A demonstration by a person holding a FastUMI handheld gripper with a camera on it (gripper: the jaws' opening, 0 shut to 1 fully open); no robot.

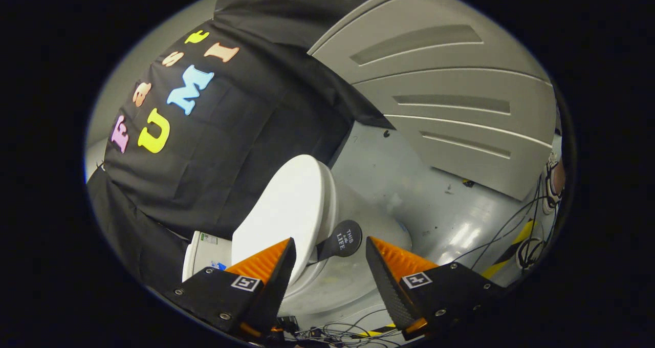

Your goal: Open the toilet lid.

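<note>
Hand-held gripper (330, 258) is sitting released, its two fingers spread wide apart with nothing pressed between them. Loose cables (332, 331) are lying tangled on the floor right under the finger bases.

Just ahead, in the gap between the fingertips, a dark round pull tab (344, 239) with small print is sticking out from the side of the toilet lid (284, 210). The tab is hanging near the fingertips, closer to the left finger (274, 266), but is not touching either one; the right finger (391, 271) is standing well clear of it. The white toilet lid is lying closed on the seat, the view rolled so it is looking tilted, and the left finger is overlapping its lower edge in view; contact there is hard to judge, probably none. The toilet bowl (317, 286) is showing below the lid, between the fingers. The white tank (202, 253), with a small sticker on it, is sitting beyond the left finger, against the black cloth wall (230, 148).

Beyond the toilet, grey floor (409, 184) is stretching out, scuffed and glaring in spots. Yellow-black hazard tape (511, 248) and more cables (504, 225) are running across it past the right finger. Farthest off, a grey panelled door (450, 112) with recessed slots is standing next to the cloth.
</note>
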